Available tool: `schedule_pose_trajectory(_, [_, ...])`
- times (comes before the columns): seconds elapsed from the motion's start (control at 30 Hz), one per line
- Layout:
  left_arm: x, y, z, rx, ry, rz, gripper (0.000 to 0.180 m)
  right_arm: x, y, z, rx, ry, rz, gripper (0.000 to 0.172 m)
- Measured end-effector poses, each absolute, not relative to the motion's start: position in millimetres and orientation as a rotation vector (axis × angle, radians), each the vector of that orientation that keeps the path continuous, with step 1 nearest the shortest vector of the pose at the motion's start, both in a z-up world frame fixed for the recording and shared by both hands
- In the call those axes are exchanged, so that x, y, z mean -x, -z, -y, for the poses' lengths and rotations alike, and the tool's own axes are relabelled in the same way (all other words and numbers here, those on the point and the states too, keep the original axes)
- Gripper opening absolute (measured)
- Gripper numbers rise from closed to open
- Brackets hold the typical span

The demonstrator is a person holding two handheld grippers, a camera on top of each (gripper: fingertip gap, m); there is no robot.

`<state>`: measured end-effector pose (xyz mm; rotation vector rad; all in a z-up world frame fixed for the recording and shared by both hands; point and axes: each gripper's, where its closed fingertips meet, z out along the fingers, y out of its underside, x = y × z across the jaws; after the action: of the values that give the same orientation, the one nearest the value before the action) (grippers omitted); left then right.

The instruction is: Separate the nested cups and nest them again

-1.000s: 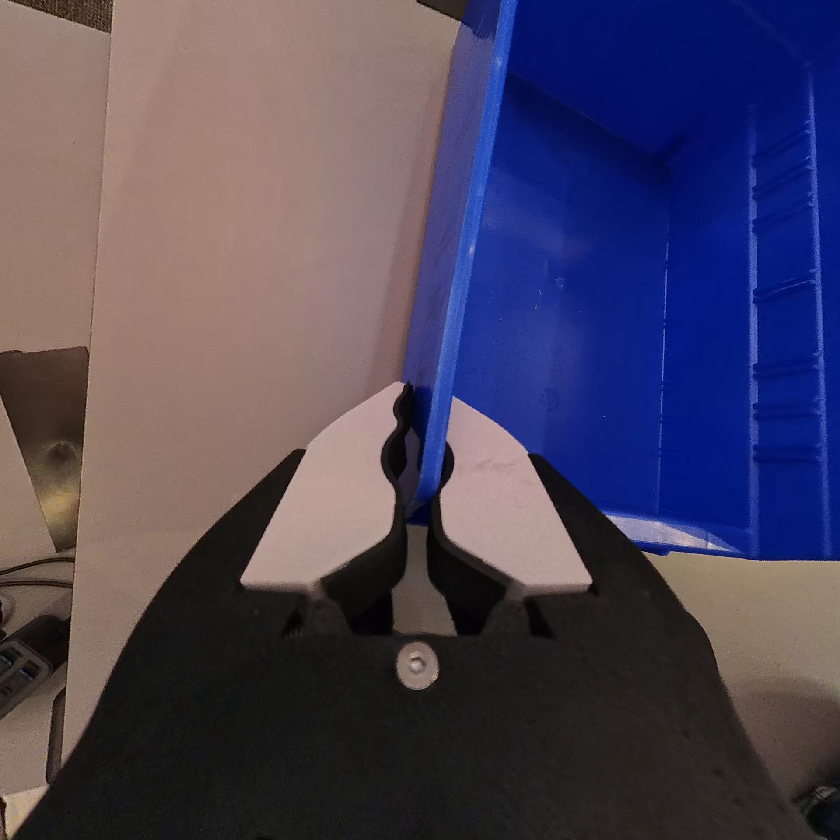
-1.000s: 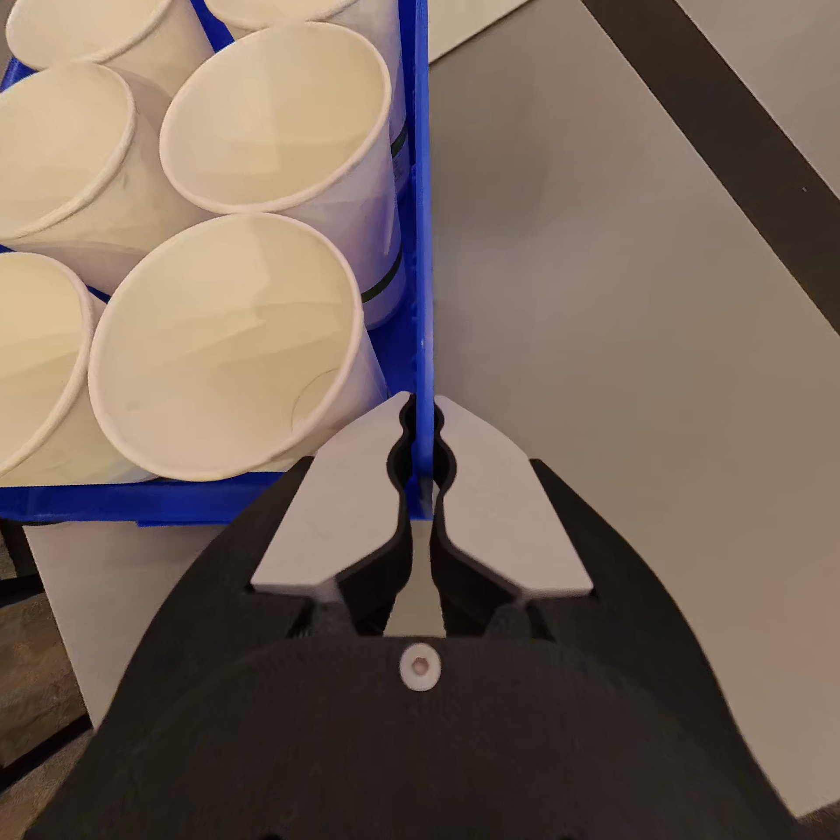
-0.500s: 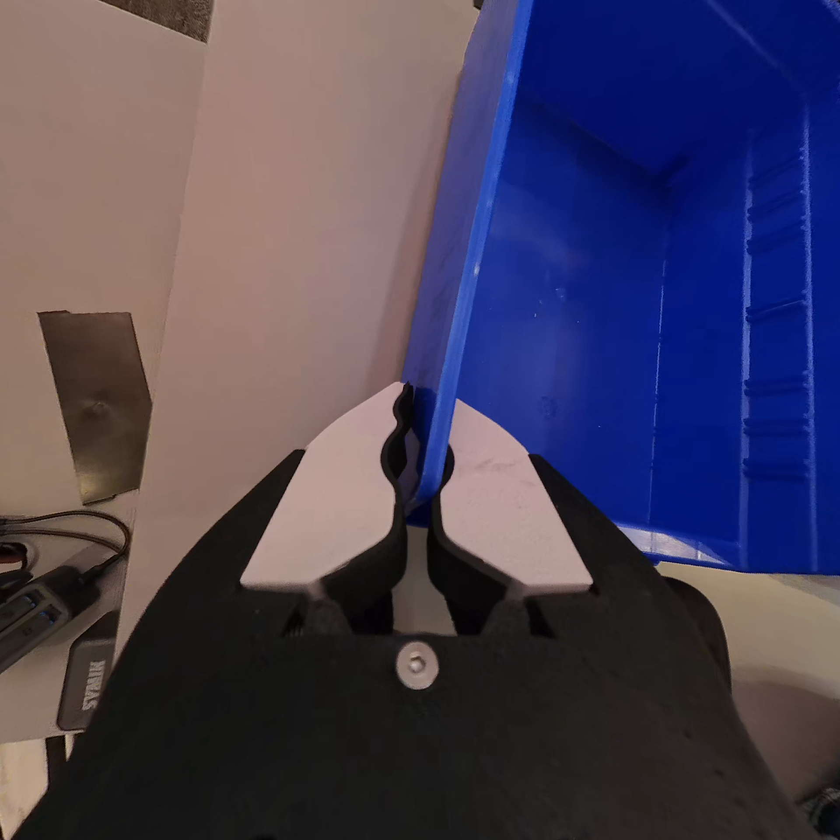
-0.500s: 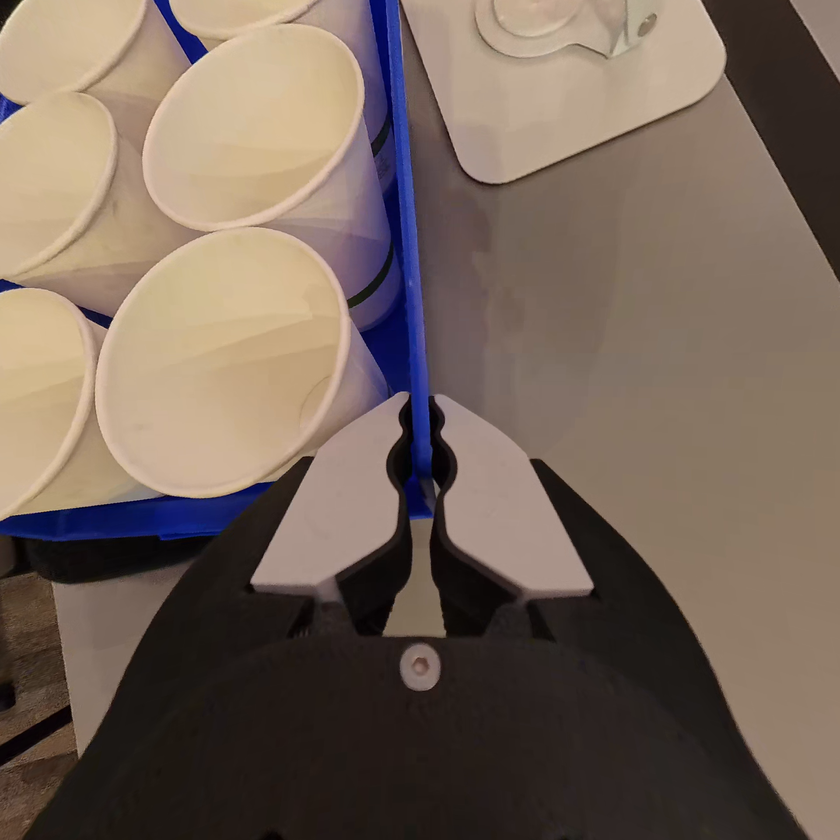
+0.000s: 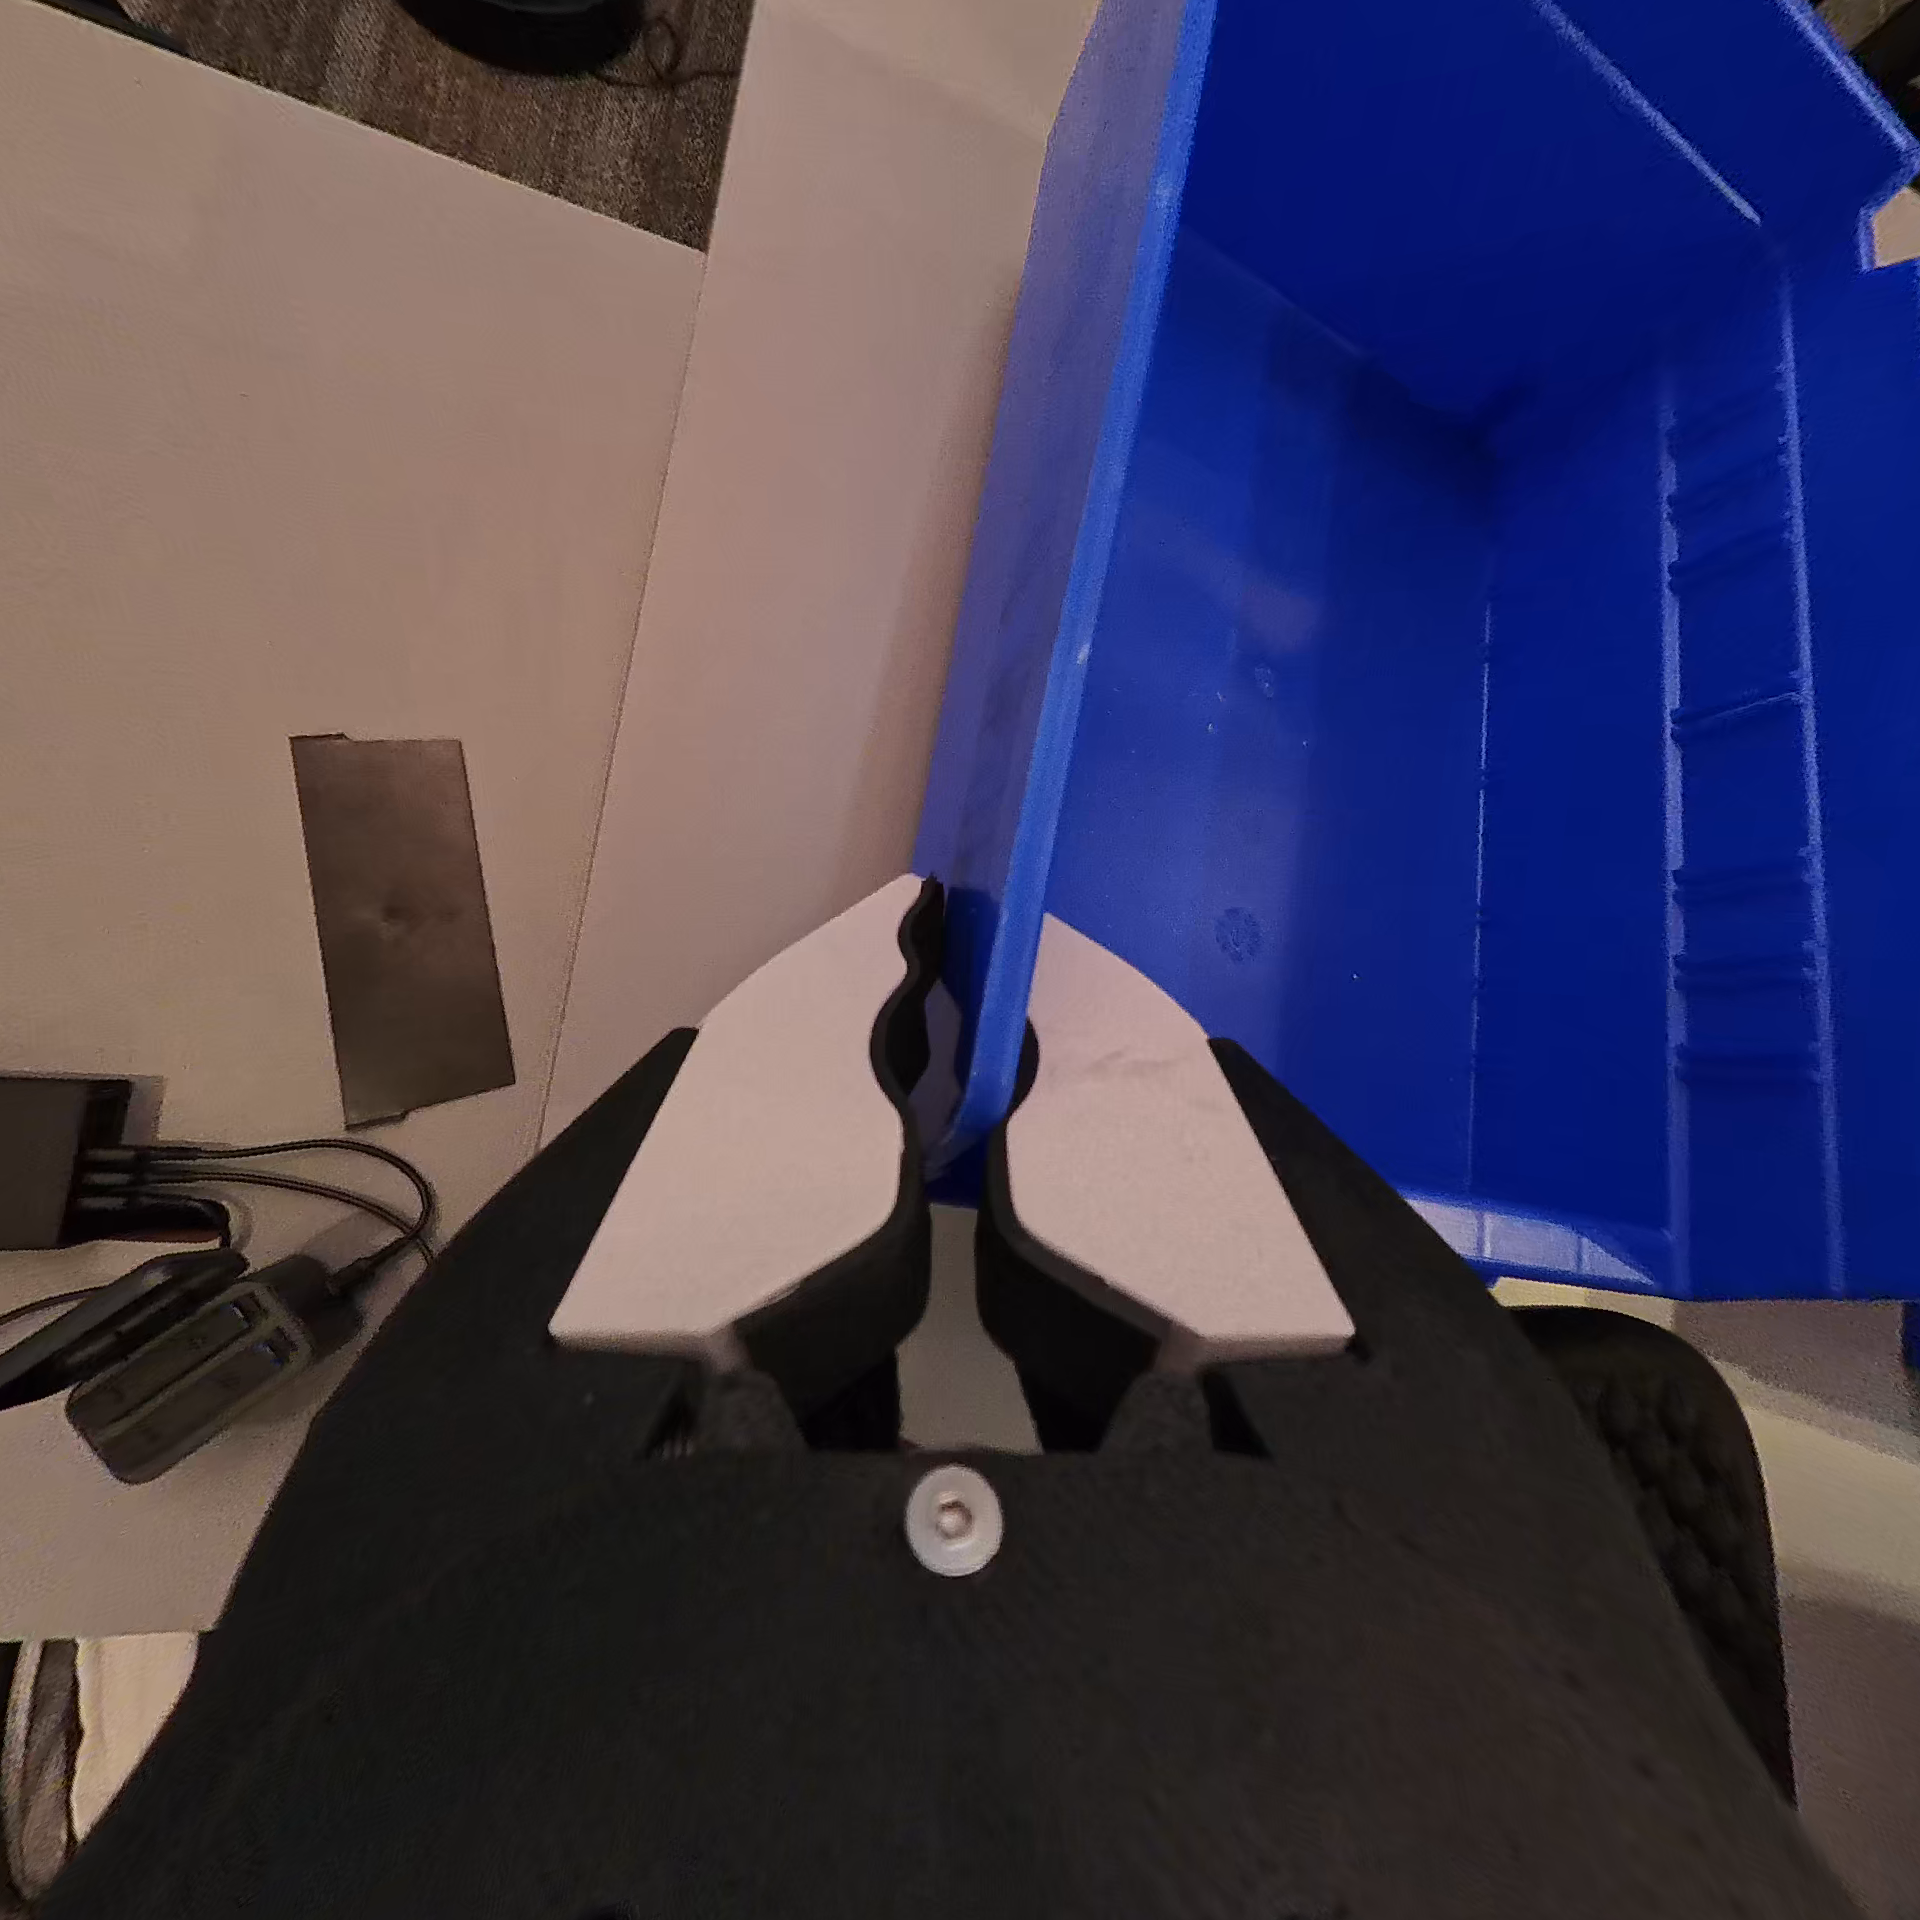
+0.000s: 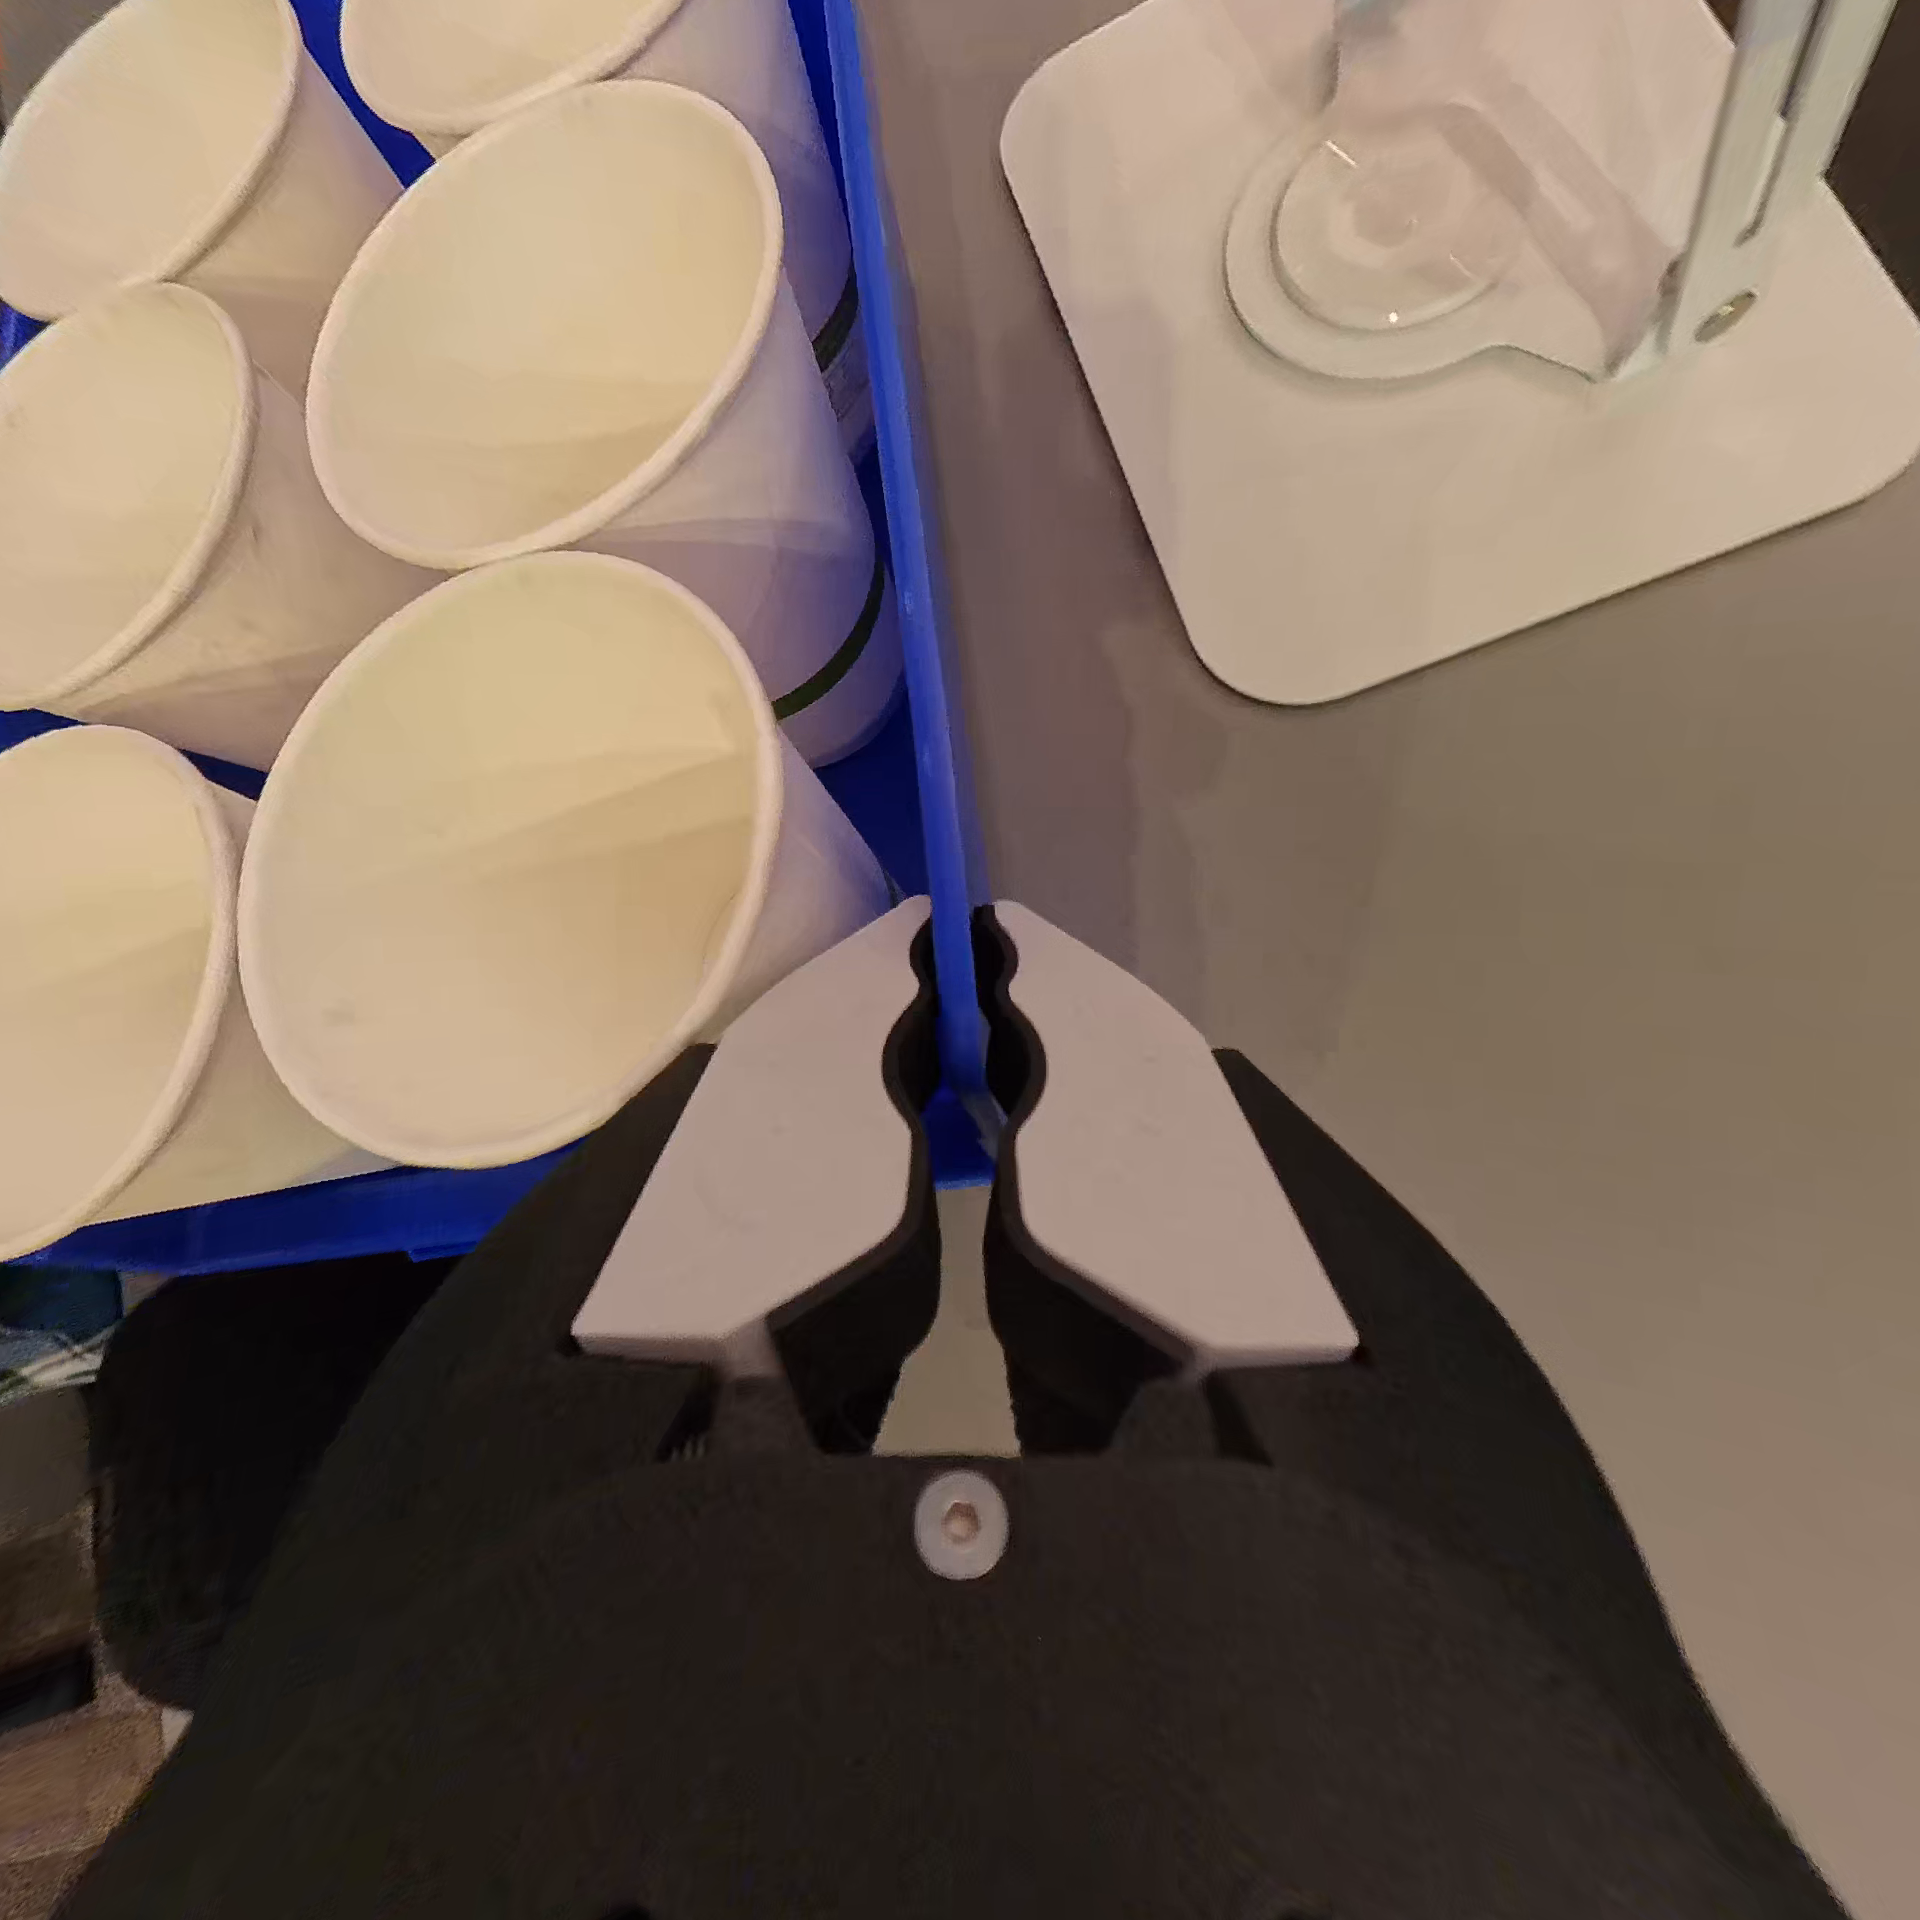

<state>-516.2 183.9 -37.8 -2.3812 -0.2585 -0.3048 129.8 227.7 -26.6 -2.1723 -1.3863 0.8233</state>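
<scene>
Pale counter [image 5: 810,520] panels fill the left wrist view, with a dark metal plate [image 5: 400,930] lying flat on one and a tangle of cables [image 5: 260,1174] and small dark devices [image 5: 197,1371] at the near left edge. The left gripper [image 5: 961,997] is clamped on the side wall of a blue plastic bin [image 5: 1351,727], one finger outside the wall and one inside; the part of the bin seen from this side holds nothing.

Grey counter [image 6: 1455,1039] runs under the right wrist view, carrying a white stand base [image 6: 1455,499] with a clear glass foot [image 6: 1371,239] on it. The right gripper [image 6: 961,997] is clamped on the thin blue bin [image 6: 904,520] wall. Just left of that wall, inside the bin, white paper cups [image 6: 499,852] stand packed together and tilted, mouths open toward the camera, the nearest one beside the left finger.
</scene>
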Motion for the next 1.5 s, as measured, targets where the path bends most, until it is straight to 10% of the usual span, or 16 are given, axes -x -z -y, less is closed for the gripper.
schedule_pose_trajectory(0.03, [518,36,-183,2.376,0.305,0.260,0.005,-123,29,-227,2.176,-0.829,1.380,0.004])
schedule_pose_trajectory(0.9, [558,10,-175,2.300,0.285,0.262,0.004,-80,35,-233,2.173,-0.842,1.272,0.034])
schedule_pose_trajectory(1.5, [558,2,-159,2.272,0.271,0.264,0.006,-7,-84,-248,1.743,-0.496,1.849,0.027])
